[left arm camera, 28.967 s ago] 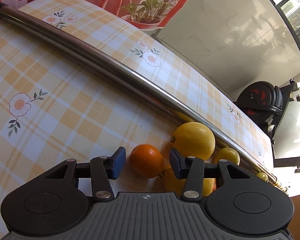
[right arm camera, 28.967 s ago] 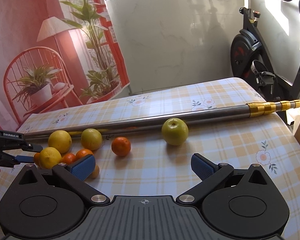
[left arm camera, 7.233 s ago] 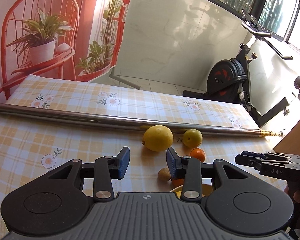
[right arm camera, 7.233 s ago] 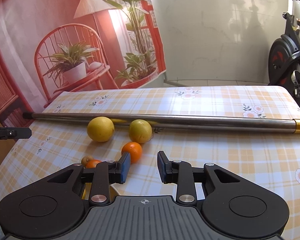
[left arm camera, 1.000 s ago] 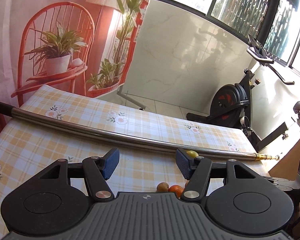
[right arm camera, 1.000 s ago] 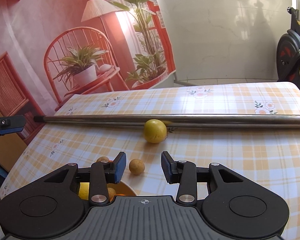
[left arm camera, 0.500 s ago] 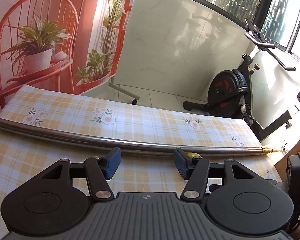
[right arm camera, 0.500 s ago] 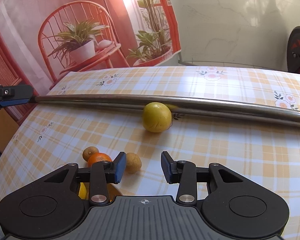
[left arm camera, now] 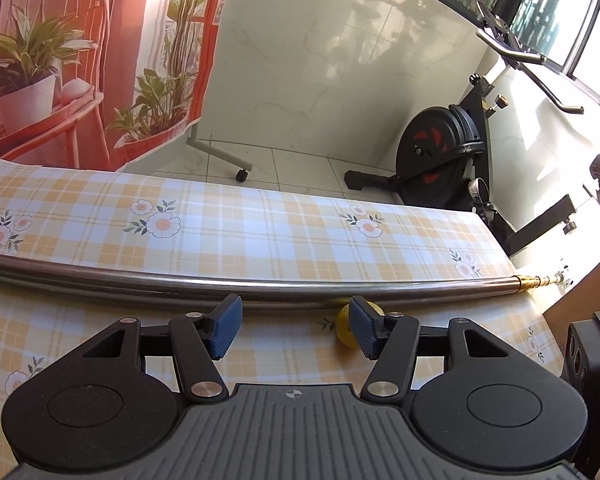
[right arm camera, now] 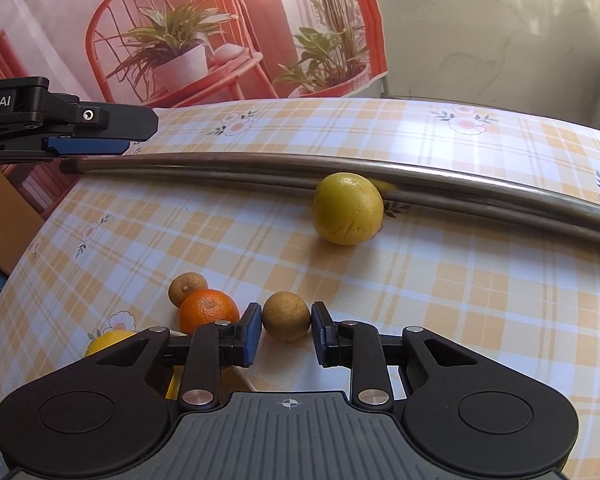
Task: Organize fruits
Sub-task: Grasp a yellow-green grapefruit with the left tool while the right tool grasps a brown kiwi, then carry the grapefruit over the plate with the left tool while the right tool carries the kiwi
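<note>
In the right wrist view my right gripper (right arm camera: 283, 334) is open, its blue pads on either side of a small brown round fruit (right arm camera: 286, 319) on the checked tablecloth. An orange (right arm camera: 208, 314) and a second brown fruit (right arm camera: 187, 289) lie just left of it. A yellow fruit (right arm camera: 108, 340) shows partly behind the left finger. A larger yellow-green fruit (right arm camera: 348, 209) rests against the steel pole (right arm camera: 220, 164). My left gripper (left arm camera: 296, 328) is open and empty above the table; the yellow-green fruit (left arm camera: 346, 326) peeks from behind its right pad.
The steel pole (left arm camera: 180, 276) lies across the table with a brass tip (left arm camera: 536, 280) at the right. An exercise bike (left arm camera: 444, 160) stands beyond the far edge. The left gripper's body (right arm camera: 60, 120) shows at the left of the right wrist view.
My right gripper has dropped forward so the small brown fruit now sits between its pads. My left gripper has swung a little, and the orange and small fruits have left its view.
</note>
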Available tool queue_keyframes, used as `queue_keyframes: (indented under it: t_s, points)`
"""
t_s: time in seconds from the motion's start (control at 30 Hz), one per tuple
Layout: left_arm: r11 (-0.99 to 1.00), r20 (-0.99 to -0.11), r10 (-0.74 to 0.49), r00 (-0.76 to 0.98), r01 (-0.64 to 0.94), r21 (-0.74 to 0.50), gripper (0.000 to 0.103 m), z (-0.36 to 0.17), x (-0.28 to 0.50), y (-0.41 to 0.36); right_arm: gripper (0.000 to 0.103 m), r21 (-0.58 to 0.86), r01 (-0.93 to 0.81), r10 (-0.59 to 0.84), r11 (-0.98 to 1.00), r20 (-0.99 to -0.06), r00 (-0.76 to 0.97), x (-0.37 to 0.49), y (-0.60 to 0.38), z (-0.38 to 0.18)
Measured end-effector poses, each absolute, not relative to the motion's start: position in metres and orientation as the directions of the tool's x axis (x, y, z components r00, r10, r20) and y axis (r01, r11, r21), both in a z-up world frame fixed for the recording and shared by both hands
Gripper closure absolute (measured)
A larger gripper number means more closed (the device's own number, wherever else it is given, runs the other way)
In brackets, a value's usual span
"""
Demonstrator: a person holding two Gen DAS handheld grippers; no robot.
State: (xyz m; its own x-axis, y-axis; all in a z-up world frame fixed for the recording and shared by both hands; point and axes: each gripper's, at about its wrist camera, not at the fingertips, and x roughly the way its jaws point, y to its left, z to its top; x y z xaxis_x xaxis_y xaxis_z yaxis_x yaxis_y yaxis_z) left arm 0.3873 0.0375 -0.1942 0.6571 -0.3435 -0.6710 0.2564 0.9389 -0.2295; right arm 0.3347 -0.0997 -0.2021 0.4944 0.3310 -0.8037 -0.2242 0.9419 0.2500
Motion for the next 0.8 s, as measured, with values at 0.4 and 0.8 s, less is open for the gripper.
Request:
queue_keyframes:
  t_s: [0.4,0.8]
  points:
    - [0.902,-0.728,-0.390,0.564,0.392,-0.179,0.041,-0.232,0.418,-0.031,0.079,0.265,-0.050,0.239,0.963,-0.752,0.614,0.312,-0.158,-0.184]
    - [0.903,-0.775,-0.354,0.523,0.407,-0.138,0.042,-0.260,0.434,-0.052,0.079,0.303,0.046,0.199,0.952,-0.725,0.659,0.295,-0.197,-0.184]
